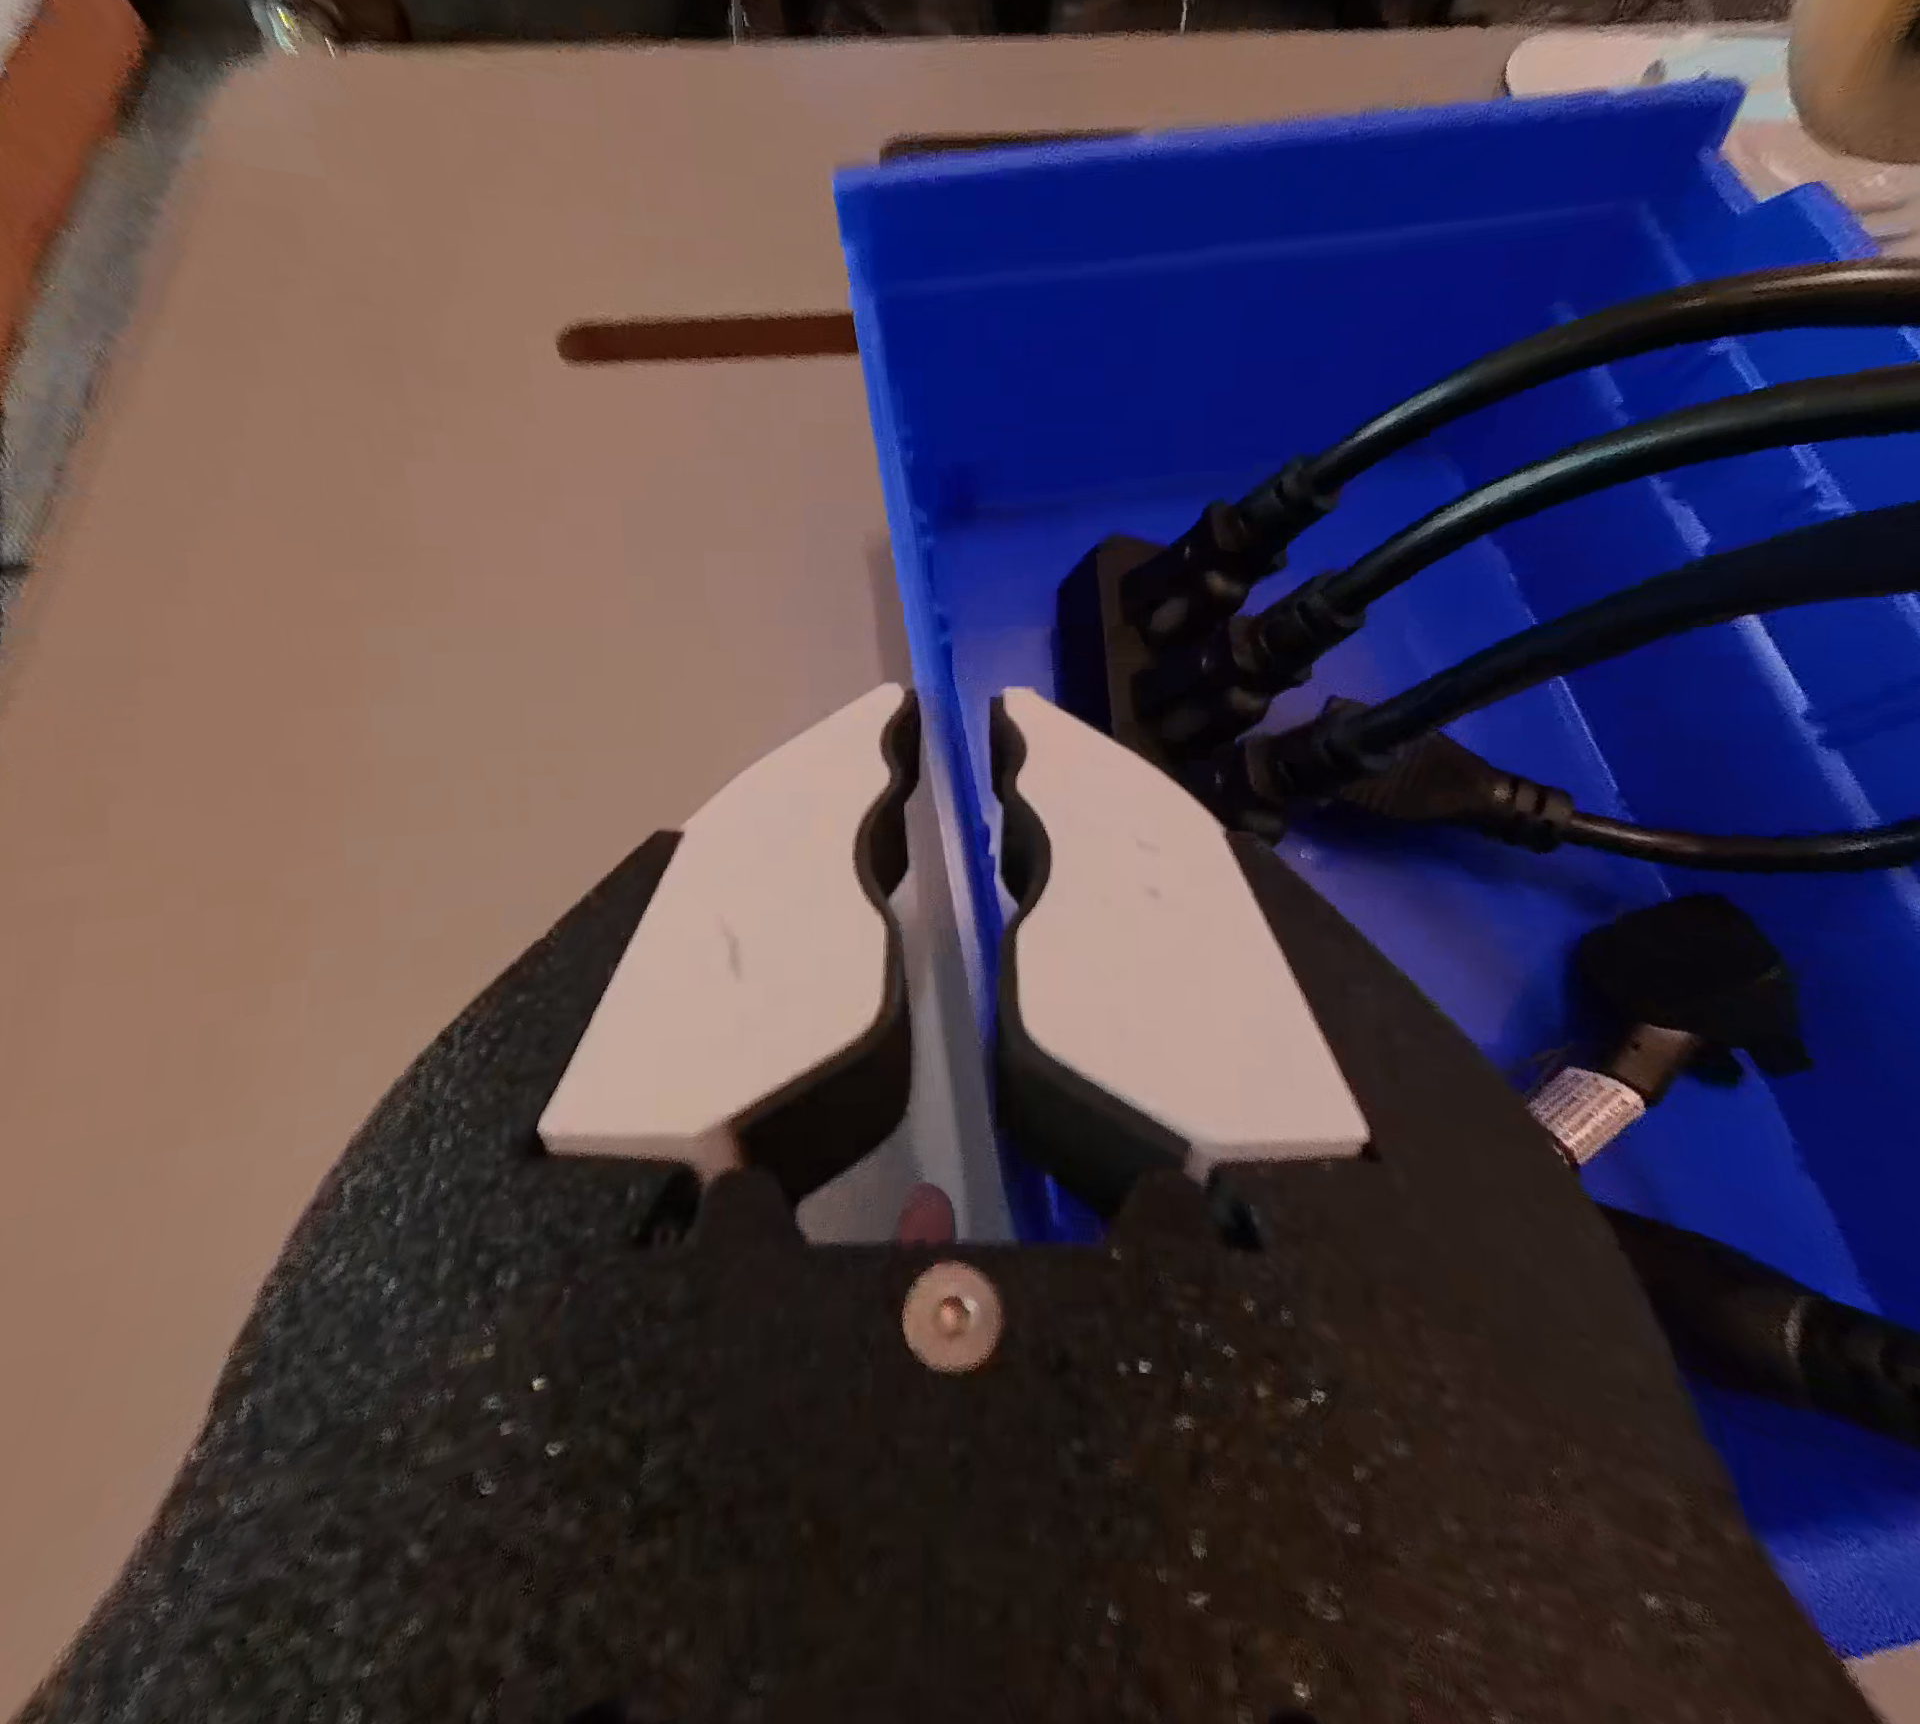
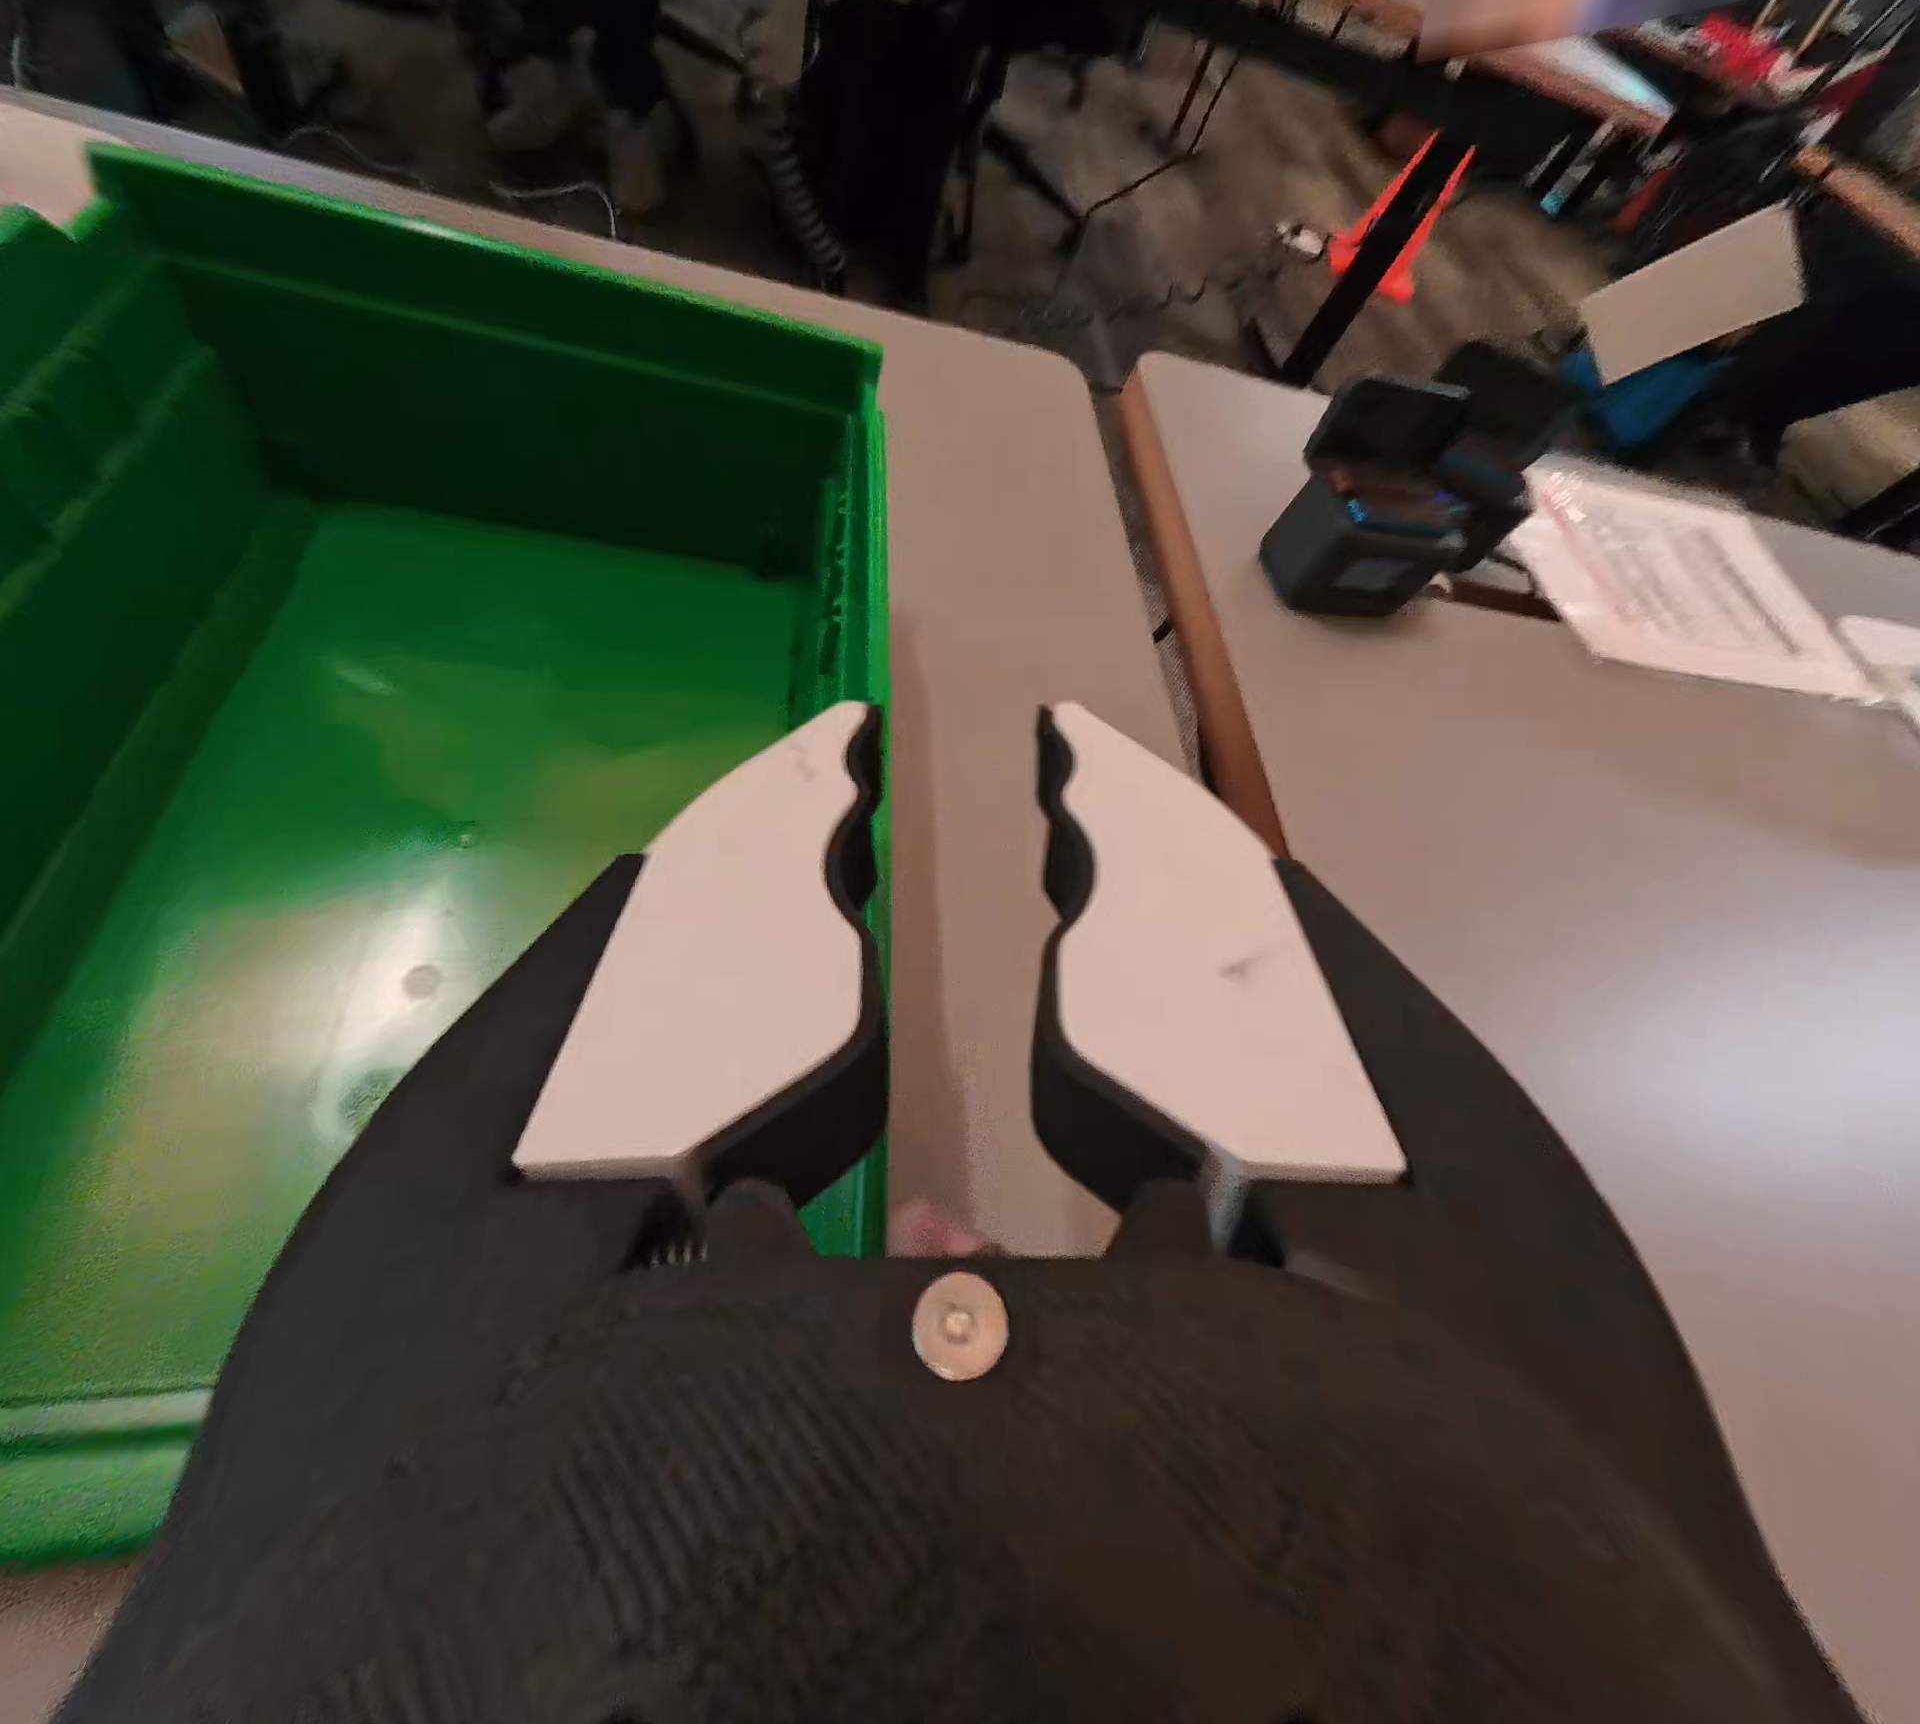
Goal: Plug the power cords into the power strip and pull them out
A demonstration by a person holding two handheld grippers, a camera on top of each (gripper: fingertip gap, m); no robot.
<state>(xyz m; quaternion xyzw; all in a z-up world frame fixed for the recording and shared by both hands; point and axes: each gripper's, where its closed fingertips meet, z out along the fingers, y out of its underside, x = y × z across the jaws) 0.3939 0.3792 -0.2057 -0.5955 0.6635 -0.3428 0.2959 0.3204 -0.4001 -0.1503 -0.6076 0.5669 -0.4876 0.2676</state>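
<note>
The left hand-held gripper [image 1: 956,718] hangs over the blue bin's [image 1: 1247,220] left wall, fingers slightly spread and empty. Inside the bin lies the power strip [image 1: 1091,625] with three cords [image 1: 1558,448] plugged in. The right hand-held gripper [image 2: 958,724] is spread and empty over the tabletop [image 2: 997,531] beside a green bin [image 2: 499,303].

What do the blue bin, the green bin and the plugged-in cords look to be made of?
Blue bin: likely rigid moulded plastic, matte, with ribbed walls. Green bin: the same kind of plastic, glossier, its floor showing glare. Black cords: rubbery or vinyl jackets, smooth with a slight sheen, ridged at the plugs.
</note>
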